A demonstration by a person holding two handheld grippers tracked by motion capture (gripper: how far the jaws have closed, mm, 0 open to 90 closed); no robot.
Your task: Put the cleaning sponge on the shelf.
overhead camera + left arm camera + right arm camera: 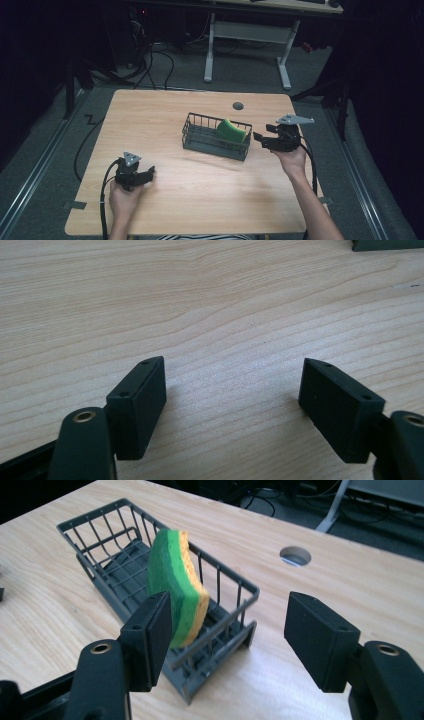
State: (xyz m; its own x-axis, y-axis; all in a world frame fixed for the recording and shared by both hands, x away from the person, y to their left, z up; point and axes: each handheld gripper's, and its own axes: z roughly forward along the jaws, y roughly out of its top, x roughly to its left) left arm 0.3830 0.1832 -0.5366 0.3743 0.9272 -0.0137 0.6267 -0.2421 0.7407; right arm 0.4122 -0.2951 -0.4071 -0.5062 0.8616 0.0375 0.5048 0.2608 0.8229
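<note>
A dark wire basket (200,142) (105,530) stands at the middle of the wooden table (165,110). A green and yellow sponge (230,131) (175,580) leans on edge inside the basket's right end, against its wall. My right gripper (260,138) (230,625) hovers just right of the basket, its jaws apart with nothing between them; the sponge lies beyond the left jaw. My left gripper (149,173) (232,390) rests low at the table's front left, open over bare wood.
A round cable hole (238,106) (295,556) sits in the tabletop behind the basket. A white desk frame (247,45) and cables lie on the floor beyond the table's far edge. The basket's corner (385,245) shows at the left gripper view's top right.
</note>
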